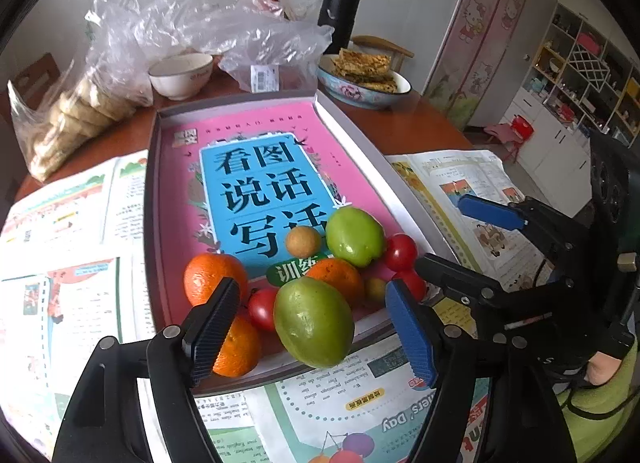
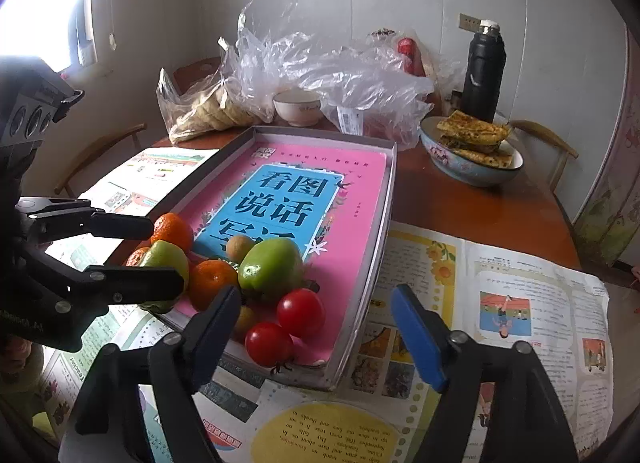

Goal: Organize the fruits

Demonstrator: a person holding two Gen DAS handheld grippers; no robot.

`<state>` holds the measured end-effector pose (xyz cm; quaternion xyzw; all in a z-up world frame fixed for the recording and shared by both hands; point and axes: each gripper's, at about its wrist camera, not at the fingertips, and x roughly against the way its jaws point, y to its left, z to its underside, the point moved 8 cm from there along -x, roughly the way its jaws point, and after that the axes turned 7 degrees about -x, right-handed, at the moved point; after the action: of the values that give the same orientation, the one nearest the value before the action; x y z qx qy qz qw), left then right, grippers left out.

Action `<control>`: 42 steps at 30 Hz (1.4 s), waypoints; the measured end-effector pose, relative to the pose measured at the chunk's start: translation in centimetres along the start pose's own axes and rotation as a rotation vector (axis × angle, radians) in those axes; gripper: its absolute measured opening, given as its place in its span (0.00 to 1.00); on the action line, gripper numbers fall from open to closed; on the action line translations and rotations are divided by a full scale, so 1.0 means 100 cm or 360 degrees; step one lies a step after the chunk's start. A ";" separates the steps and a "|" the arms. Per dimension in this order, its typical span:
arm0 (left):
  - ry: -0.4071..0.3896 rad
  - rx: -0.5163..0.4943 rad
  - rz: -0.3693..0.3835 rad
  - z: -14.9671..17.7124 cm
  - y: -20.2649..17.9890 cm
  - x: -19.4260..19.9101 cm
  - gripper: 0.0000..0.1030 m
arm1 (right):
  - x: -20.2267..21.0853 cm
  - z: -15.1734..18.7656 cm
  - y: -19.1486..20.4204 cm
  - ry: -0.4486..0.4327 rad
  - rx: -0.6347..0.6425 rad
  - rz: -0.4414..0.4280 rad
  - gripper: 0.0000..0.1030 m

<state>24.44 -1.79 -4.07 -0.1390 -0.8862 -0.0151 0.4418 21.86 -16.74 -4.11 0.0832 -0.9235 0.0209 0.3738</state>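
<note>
We are holding the left gripper [image 1: 312, 323] with its jaws spread wide around the nearest green fruit [image 1: 314, 323], pads clear of it on both sides, so nothing is gripped. All the fruits are sitting bunched at the near end of the shallow grey box lid [image 1: 152, 199], on the pink book [image 1: 248, 151] lining it.

We are judging the main risk to be rolling. The lid is looking tilted in the left wrist view, its near end seeming to overhang the papers [image 1: 80, 303], though we cannot tell how it is propped. If we are closing off-centre on the smooth green fruit, it could squirt out and knock the oranges [image 1: 214, 277] or the cherry tomatoes [image 1: 400, 251] over the low rim. The two tools are also working close together, so they could collide.

Going left to right among the containers: the plastic bag [image 1: 72, 119] is holding round flat biscuits or breads; the white bowl [image 1: 182, 75] is showing no contents we can make out; the lid is carrying two green fruits, three oranges, three cherry tomatoes, a small brown round fruit [image 1: 303, 241] and a yellowish one half hidden; the flowered basin [image 1: 360, 91] is holding stacked flatbreads.

Our right gripper [image 2: 316, 327] is also standing wide, empty, hovering over the tomatoes at the lid's near corner.
</note>
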 end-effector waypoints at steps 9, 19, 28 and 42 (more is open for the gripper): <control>-0.0064 -0.0008 -0.0062 0.003 -0.001 0.019 0.78 | 0.018 0.001 0.008 -0.0064 0.0027 0.0038 0.82; -0.0190 0.0053 -0.0151 0.011 0.009 0.055 0.80 | 0.045 -0.001 0.021 -0.0175 0.0023 0.0062 0.92; -0.0236 0.0170 -0.0203 0.036 0.024 0.081 0.80 | 0.080 0.003 0.039 -0.0294 0.0042 0.0064 0.99; -0.0170 0.0224 -0.0264 0.092 0.018 0.090 0.80 | 0.113 0.045 0.049 -0.0368 -0.0112 0.0079 0.99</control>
<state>12.62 3.39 -2.78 -0.0346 -0.9157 0.0180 0.3999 10.00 -13.93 0.63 0.0490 -0.9624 -0.0120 0.2668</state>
